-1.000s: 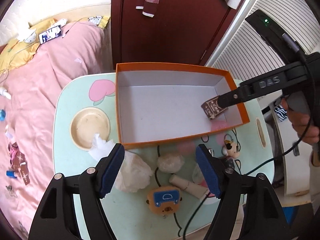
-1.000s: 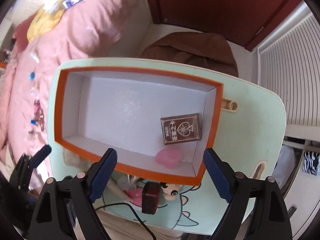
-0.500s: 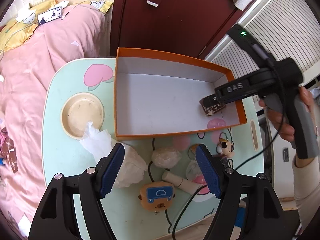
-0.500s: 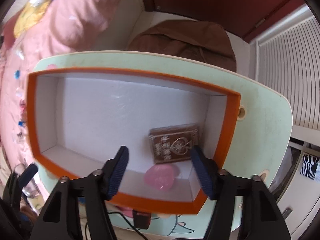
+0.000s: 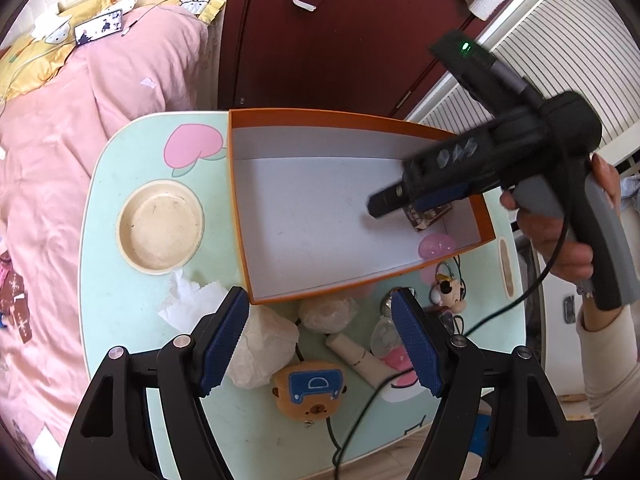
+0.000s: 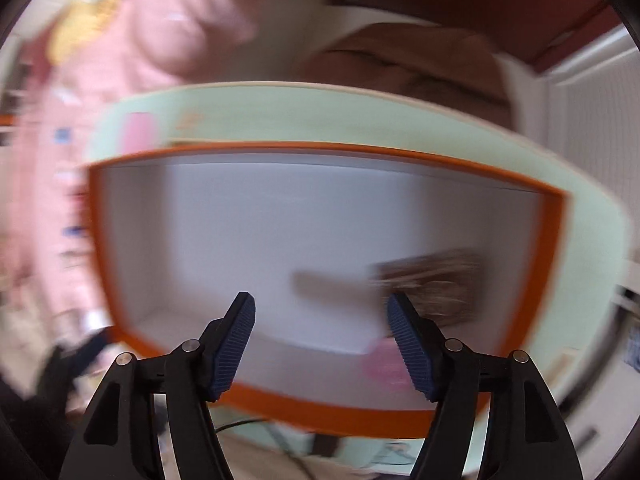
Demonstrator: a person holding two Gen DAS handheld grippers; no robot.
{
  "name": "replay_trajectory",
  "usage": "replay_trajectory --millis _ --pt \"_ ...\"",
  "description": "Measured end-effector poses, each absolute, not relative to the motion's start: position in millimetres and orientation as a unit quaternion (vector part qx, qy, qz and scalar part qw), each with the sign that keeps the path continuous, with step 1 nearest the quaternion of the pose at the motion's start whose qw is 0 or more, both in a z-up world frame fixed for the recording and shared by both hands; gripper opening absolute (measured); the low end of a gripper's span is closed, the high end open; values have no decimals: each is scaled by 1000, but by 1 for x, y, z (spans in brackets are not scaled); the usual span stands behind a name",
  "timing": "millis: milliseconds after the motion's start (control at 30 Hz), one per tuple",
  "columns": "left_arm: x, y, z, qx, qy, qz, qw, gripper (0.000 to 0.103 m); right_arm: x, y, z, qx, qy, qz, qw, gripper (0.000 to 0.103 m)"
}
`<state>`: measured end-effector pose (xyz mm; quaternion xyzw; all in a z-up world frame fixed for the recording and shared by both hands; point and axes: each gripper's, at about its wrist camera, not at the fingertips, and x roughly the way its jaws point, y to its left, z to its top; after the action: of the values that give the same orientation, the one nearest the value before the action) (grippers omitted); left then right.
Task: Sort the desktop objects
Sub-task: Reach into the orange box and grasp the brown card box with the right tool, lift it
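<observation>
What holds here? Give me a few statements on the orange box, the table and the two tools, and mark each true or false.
1. The brown card pack lies inside the orange box. True.
2. The left tool is shut on the bear-faced pouch. False: it hangs open above the table, holding nothing.
3. The cream dish sits on the table, outside the box. True.
4. The right tool grips the card pack. False: its jaws stand apart and empty.
5. The pink blob lies in the dish. False: it is in the box, near the pack.
</observation>
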<state>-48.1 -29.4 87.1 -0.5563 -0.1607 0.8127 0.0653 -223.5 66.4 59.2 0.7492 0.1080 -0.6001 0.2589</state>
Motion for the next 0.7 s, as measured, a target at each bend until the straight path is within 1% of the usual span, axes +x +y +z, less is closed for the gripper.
replay_trajectory --millis 33,67,100,167,267,400,500,567,633,700 --pt "-48 -30 87 -557 -163 812 66 74 -226 69 61 748 98 -605 257 60" --pt "-47 -30 87 -557 -163 812 67 74 -229 72 63 745 89 -610 253 60" --pt "-47 -31 87 -556 -163 812 66 74 -231 74 69 730 100 -633 237 60" --pt "-45 -32 86 -556 -161 813 65 74 -232 77 80 699 142 -667 214 60" --pt "-46 -34 82 -558 -166 810 64 74 -231 79 81 704 185 -657 197 60" --pt "-46 -34 80 -558 -175 809 68 74 -230 73 65 703 255 -642 169 62" --pt "-45 -33 81 -555 -176 810 71 74 -231 68 51 708 285 -626 161 62" --pt "-44 -34 81 -555 -178 810 71 74 -230 64 43 712 305 -611 162 73" --pt "-43 -36 80 -554 -179 810 70 74 -227 60 38 715 318 -599 170 90" --pt "-43 -37 80 -554 -181 810 70 74 -224 58 34 716 332 -591 170 92"
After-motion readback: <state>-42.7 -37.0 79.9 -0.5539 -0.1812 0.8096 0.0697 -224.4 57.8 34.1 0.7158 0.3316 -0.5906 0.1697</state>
